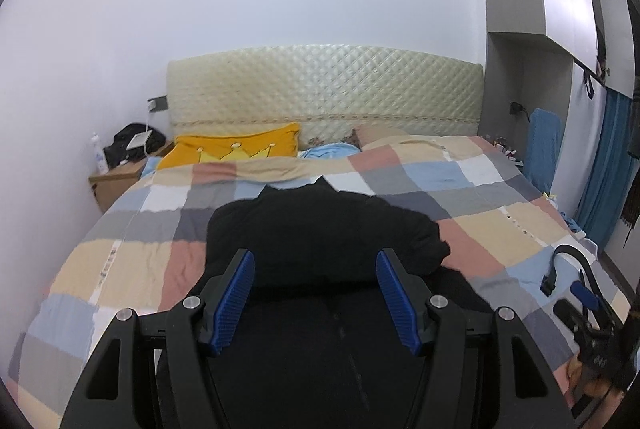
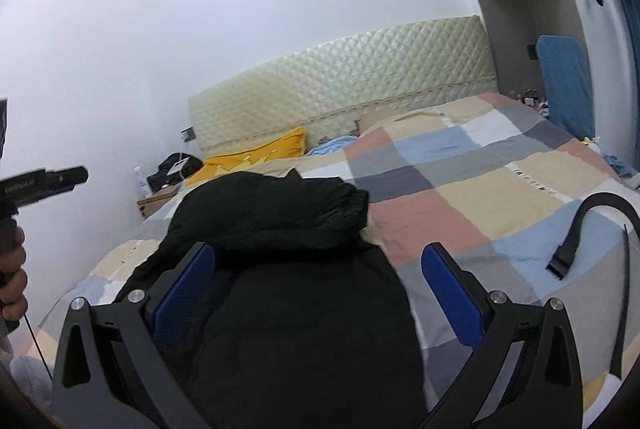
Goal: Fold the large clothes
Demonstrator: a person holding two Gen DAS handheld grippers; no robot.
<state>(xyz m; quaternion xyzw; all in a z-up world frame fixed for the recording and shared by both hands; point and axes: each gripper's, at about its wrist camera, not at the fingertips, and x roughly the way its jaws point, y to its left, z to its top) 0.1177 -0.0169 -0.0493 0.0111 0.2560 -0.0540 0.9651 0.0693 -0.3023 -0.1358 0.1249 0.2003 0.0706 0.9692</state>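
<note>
A large black padded jacket lies on the checked quilt of a bed, its far part folded back over itself. My left gripper is open above the jacket's near half, with nothing between its blue pads. In the right wrist view the jacket lies left of centre on the quilt. My right gripper is open wide over the jacket's near end and holds nothing. The right gripper also shows at the right edge of the left wrist view, open.
A quilted cream headboard stands against the white wall. A yellow crown pillow and a blue cloth lie at the bed's head. A wooden nightstand stands at the left. A black strap lies on the quilt at right.
</note>
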